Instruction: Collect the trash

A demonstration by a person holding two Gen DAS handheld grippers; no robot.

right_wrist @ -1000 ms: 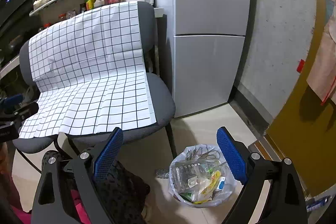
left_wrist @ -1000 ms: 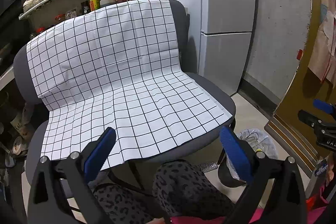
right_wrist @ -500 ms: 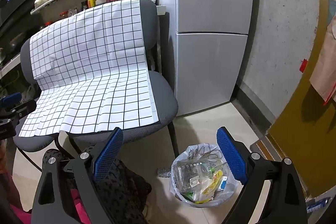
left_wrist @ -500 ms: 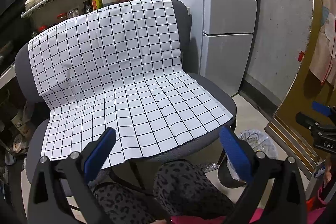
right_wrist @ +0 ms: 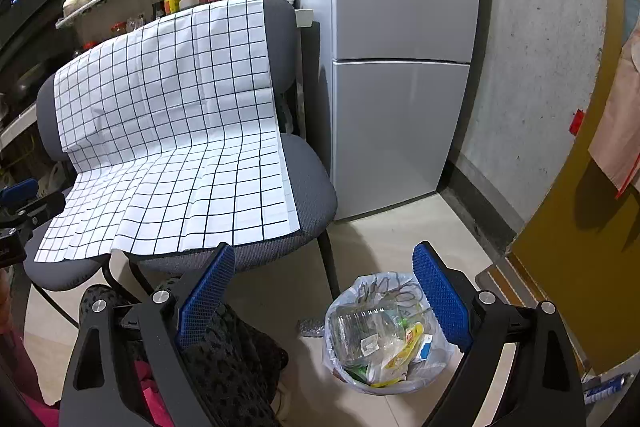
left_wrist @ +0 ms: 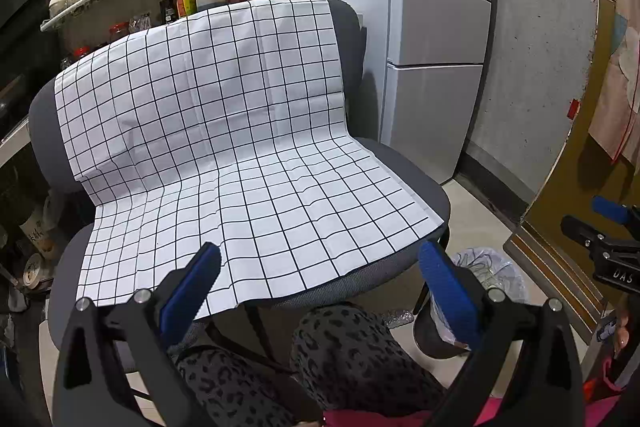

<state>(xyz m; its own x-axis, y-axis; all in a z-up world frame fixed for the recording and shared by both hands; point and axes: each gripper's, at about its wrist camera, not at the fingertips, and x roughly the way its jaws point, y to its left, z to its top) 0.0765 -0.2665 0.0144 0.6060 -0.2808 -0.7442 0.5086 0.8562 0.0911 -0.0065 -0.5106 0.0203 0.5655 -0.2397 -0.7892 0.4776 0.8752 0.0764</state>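
Right wrist view: the right gripper [right_wrist: 320,291], fingers spread wide and empty, hovers near the lined trash bin [right_wrist: 384,335] on the floor right of the checkered-cloth chairs [right_wrist: 176,155], likely the drop-off point, while the left gripper [left_wrist: 320,279], equally wide and empty, faces the bare cloth.

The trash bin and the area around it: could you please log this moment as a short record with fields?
trash bin: clear-bagged bin on the floor, right of the chairs, holding plastic packaging and wrappers
checked cloth: white grid cloth draped over the grey chairs, nothing visible on it
left gripper: open, holding nothing
right gripper: open, holding nothing, facing the bin
loose item: small crumpled piece on the floor left of the bin
fridge: behind the bin
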